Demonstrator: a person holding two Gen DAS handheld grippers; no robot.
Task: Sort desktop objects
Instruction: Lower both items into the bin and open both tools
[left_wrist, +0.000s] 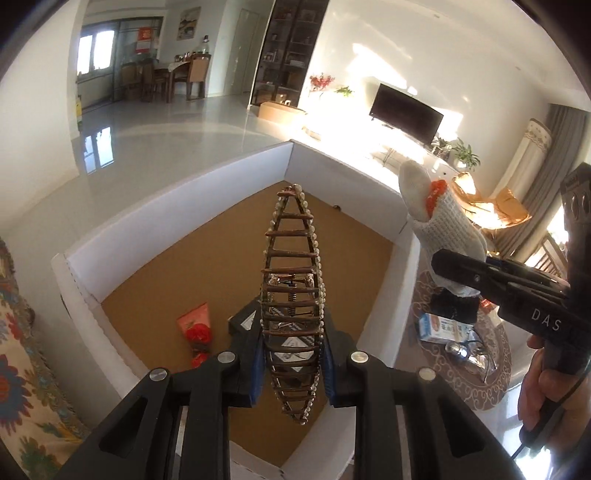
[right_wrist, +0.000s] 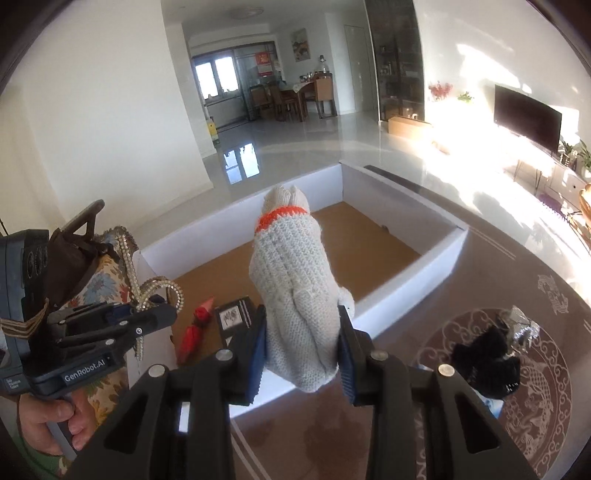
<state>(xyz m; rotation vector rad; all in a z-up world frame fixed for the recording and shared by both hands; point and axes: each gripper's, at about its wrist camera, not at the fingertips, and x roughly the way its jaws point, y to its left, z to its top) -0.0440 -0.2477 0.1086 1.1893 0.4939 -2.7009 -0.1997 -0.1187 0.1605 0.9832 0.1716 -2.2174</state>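
Observation:
My left gripper (left_wrist: 291, 350) is shut on a woven twig basket trimmed with pearl beads (left_wrist: 291, 295) and holds it above the white box (left_wrist: 184, 206) with a brown floor. My right gripper (right_wrist: 301, 343) is shut on a white knitted glove with an orange band (right_wrist: 291, 280) and holds it upright above the box's near wall (right_wrist: 406, 299). The glove also shows in the left wrist view (left_wrist: 439, 218). The left gripper and its beaded basket (right_wrist: 155, 291) show at the left of the right wrist view. A red packet (left_wrist: 195, 325) and a black box (right_wrist: 234, 317) lie inside the white box.
On the brown patterned table (right_wrist: 517, 295) to the right lie a black knitted item (right_wrist: 487, 358), a shiny clear wrapper (right_wrist: 521, 321), a blue-white carton (left_wrist: 439, 328) and glasses (left_wrist: 465, 350). A floral cloth (left_wrist: 22, 332) lies left of the box.

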